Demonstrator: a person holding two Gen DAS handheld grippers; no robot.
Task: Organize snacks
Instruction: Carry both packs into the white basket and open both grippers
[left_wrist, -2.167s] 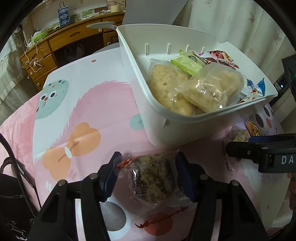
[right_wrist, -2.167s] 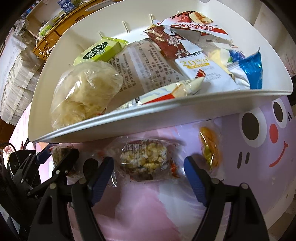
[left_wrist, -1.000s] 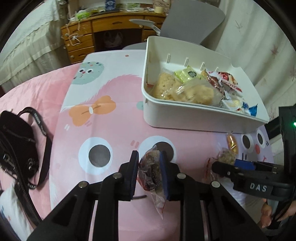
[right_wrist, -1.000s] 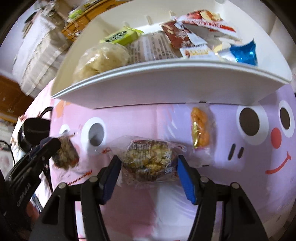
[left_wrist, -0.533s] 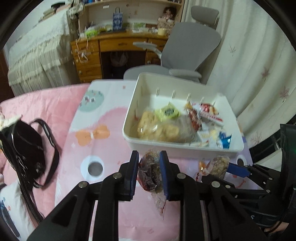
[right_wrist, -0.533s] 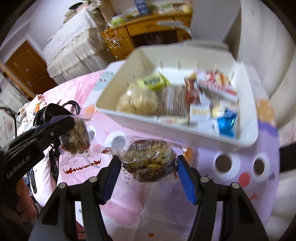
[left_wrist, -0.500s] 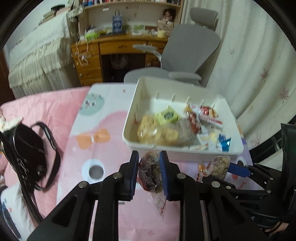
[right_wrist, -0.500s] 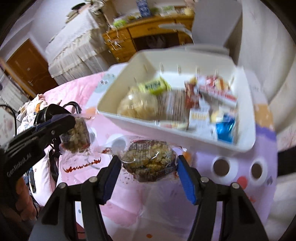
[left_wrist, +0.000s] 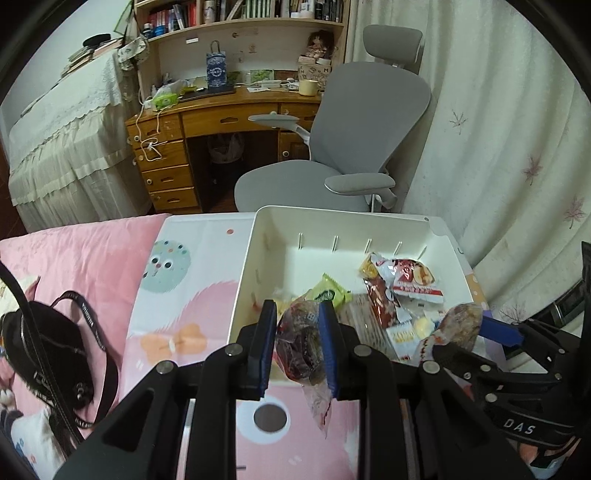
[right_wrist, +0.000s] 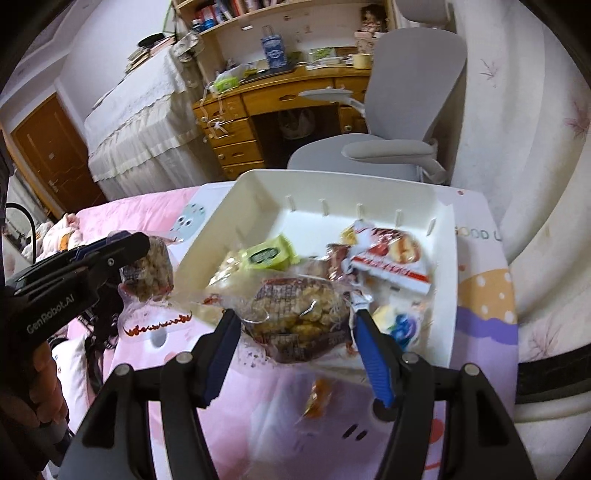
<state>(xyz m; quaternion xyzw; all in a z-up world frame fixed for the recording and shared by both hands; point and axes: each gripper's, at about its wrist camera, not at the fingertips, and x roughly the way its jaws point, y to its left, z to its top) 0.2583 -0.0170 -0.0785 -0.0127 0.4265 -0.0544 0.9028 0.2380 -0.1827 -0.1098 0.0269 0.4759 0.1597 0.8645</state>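
At the bottom centre of the left wrist view, the left gripper (left_wrist: 297, 343) is clamped tight on a dark, crinkled snack packet (left_wrist: 301, 341), its blue pads (left_wrist: 266, 345) pressing both sides while a clear plastic tail hangs below them. Just above it in that frame sits the white bin (left_wrist: 255, 258), resting on a pink cartoon cover (left_wrist: 192, 295); the held packet hangs in front of the bin's near left corner. Inside the bin lie a green packet (left_wrist: 328, 293), a red and white packet (left_wrist: 415, 282) and other small wrapped snacks. At the lower right of the same frame the right gripper (left_wrist: 480, 328) holds up a second, lighter puffed snack packet (left_wrist: 463, 323). From the right wrist view, that packet (right_wrist: 297, 319) fills the lower centre, wedged between the right gripper's (right_wrist: 295, 334) blue pads (right_wrist: 373, 354), the jaws set wide around it and gripping it over the near edge of the bin (right_wrist: 452, 266). Below it, a small orange wrapped sweet (right_wrist: 317, 400) lies on the cover, blurred. At the left edge of this frame the left gripper (right_wrist: 142, 254) appears with its packet (right_wrist: 151, 271), carried by a person's hand (right_wrist: 40, 387). A black bag (left_wrist: 44, 343) lies at the left of the left wrist view, and a grey chair (left_wrist: 354, 147) and wooden desk (left_wrist: 221, 118) stand beyond the bin.
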